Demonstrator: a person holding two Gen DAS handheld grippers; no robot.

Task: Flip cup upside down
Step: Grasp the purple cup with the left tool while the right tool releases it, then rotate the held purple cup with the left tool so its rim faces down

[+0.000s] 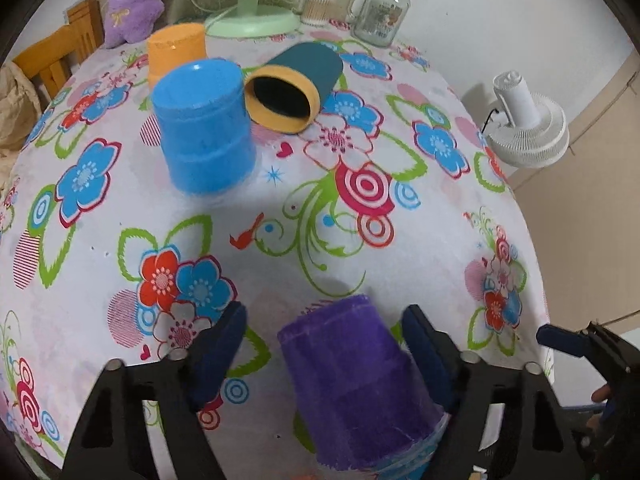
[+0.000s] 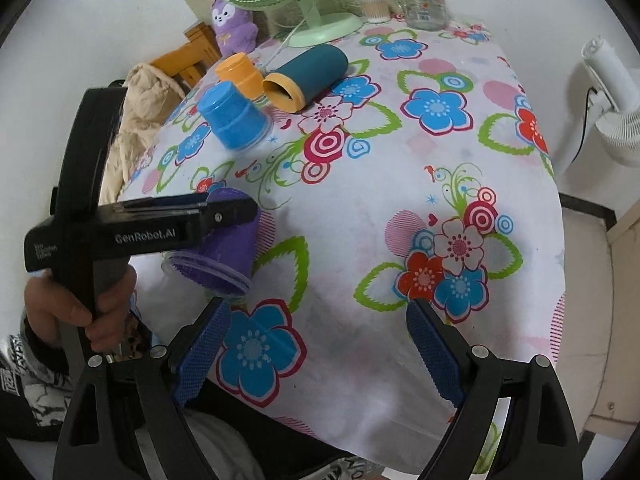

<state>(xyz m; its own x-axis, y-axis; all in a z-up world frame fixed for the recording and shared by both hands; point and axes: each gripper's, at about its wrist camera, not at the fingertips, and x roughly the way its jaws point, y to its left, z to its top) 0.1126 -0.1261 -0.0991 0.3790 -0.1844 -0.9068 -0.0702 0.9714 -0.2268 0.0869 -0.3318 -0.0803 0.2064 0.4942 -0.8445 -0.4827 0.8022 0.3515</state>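
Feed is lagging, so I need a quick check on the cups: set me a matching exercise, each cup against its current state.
Things:
1. blue plastic cup
2. purple plastic cup
3. teal cylindrical cup with yellow rim
4. orange plastic cup

States:
a. lying on its side, mouth open toward the camera
b. between the left gripper fingers, tilted
c. upside down, nearest the teal one's mouth
d. upside down, behind the blue one

Pairs: 1-c, 2-b, 3-a, 4-d

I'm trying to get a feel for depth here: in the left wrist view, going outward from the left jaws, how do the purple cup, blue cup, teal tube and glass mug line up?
1. Purple cup, between the jaws.
2. Blue cup, mid-table, left.
3. Teal tube, lying just behind it, to its right.
4. Glass mug, far edge, right.
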